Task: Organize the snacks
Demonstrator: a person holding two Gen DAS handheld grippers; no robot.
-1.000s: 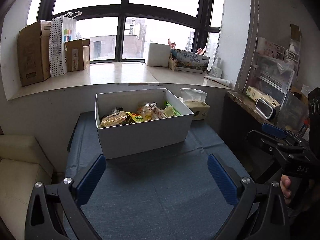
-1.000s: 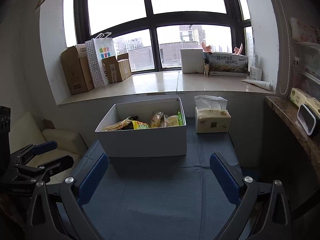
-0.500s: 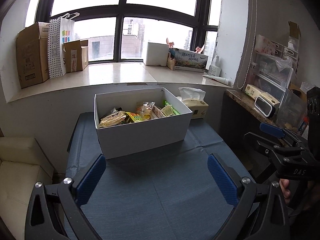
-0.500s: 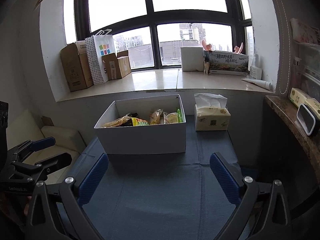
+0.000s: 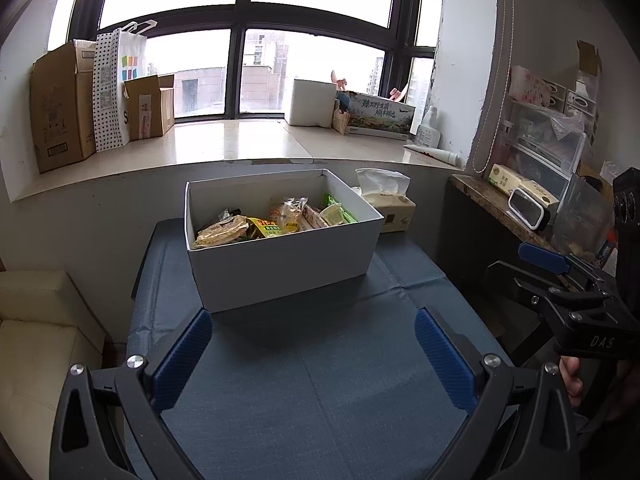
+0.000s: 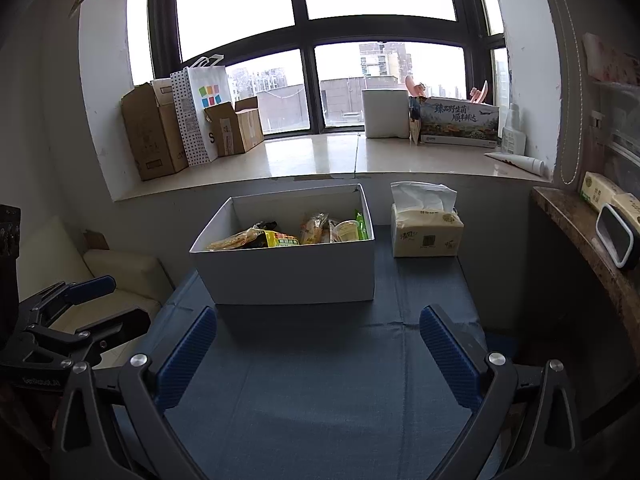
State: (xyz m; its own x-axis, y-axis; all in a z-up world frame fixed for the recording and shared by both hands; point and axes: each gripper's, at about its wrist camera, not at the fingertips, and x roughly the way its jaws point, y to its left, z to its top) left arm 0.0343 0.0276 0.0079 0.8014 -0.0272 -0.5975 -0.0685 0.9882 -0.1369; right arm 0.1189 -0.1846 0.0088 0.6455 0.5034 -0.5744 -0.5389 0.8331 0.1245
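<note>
A white cardboard box (image 5: 280, 264) (image 6: 288, 272) stands at the far end of a table with a blue cloth (image 5: 320, 392) (image 6: 320, 380). Inside it lie several snack packs (image 5: 272, 224) (image 6: 296, 234), yellow, orange and green. My left gripper (image 5: 314, 356) is open and empty, hovering over the cloth short of the box. My right gripper (image 6: 318, 356) is likewise open with nothing between its blue pads. Each gripper appears at the edge of the other's view, the right one (image 5: 560, 280) and the left one (image 6: 68, 312).
A tissue box (image 5: 390, 210) (image 6: 426, 230) sits right of the white box. The windowsill behind holds cardboard boxes (image 6: 154, 136), a dotted paper bag (image 6: 200, 112) and a white box (image 6: 386, 114). A cream seat (image 5: 36, 340) lies left, a cluttered counter (image 5: 520, 208) right.
Both grippers have drawn back and risen slightly, so the box sits a little higher and farther in each view. Nothing was picked up or released.
</note>
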